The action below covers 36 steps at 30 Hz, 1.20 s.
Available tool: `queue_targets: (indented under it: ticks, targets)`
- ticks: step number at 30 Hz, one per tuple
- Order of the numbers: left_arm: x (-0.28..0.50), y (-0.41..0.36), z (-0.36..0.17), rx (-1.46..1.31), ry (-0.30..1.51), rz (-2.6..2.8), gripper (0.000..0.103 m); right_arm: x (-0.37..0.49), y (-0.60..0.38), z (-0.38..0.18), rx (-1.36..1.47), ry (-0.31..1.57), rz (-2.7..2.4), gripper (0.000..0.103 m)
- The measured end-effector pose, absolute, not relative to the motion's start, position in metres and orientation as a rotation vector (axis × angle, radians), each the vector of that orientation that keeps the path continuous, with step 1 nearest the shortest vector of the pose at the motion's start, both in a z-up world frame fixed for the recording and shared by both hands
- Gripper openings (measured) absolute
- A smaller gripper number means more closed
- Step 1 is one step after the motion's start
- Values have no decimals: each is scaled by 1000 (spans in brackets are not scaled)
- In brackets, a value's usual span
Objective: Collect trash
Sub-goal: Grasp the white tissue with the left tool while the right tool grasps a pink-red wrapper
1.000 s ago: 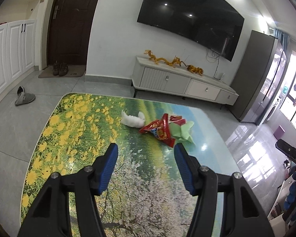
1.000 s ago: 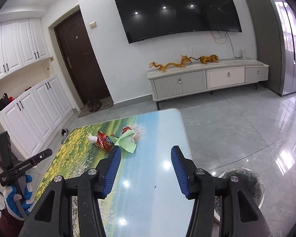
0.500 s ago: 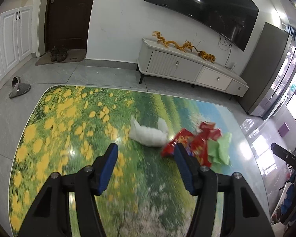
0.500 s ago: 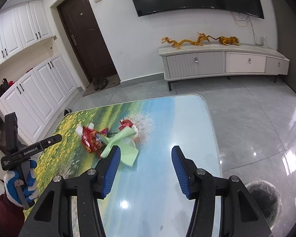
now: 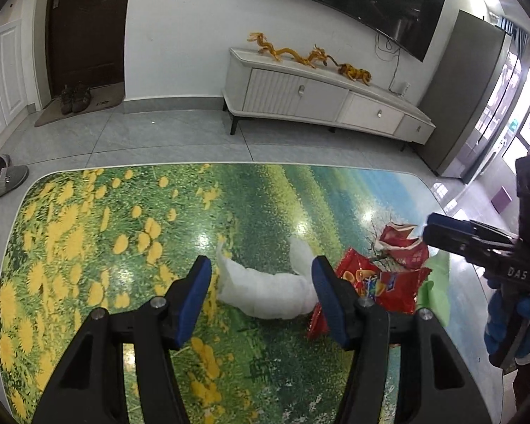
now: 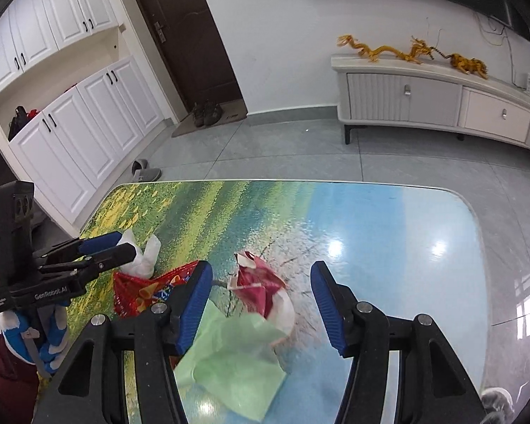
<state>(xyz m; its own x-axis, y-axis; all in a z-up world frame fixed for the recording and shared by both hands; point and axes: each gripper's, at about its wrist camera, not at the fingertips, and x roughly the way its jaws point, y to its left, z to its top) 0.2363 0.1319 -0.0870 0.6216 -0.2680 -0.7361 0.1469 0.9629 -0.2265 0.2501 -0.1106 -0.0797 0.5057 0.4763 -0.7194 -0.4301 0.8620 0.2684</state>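
Note:
A crumpled white tissue (image 5: 268, 291) lies on the picture-printed table (image 5: 88, 233), between the open fingers of my left gripper (image 5: 261, 282). A red snack bag (image 5: 374, 282) lies right beside it, by the right finger. A smaller dark red wrapper (image 6: 258, 282) and a light green paper (image 6: 233, 357) lie between the open fingers of my right gripper (image 6: 261, 293). The left gripper also shows in the right wrist view (image 6: 106, 247), over the tissue (image 6: 141, 258). The red bag (image 6: 141, 293) sits left of my right gripper.
The table's far edge (image 6: 300, 181) drops to a grey tiled floor. A white TV cabinet (image 5: 321, 95) stands against the far wall. A slipper (image 5: 7, 176) lies on the floor at left. A bin (image 6: 494, 402) shows at the lower right.
Both grippers moved forward and down toward the trash. The left one now straddles the tissue; the right one straddles the dark red wrapper and green paper.

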Motion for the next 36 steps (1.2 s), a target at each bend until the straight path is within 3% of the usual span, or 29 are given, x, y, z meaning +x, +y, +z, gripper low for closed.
queue_targets:
  ticks: [9, 17, 19, 20, 24, 36]
  targets:
    - [246, 126, -99, -168, 901, -270, 57, 258, -96, -100, 31, 977, 581, 55]
    - [240, 127, -101, -168, 892, -272, 56, 255, -99, -102, 17, 998, 576, 37]
    - [237, 128, -101, -172, 889, -275, 49, 256, -100, -101, 13, 992, 570, 35]
    - [235, 128, -102, -174, 890, -281, 41, 255, -100, -100, 14, 986, 566, 35]
    - [226, 130, -101, -189, 888, -279, 31, 254, -107, -93, 43, 950, 559, 34]
    - [190, 149, -70, -225, 826, -223, 28, 236, -130, -53, 158, 810, 550, 34]
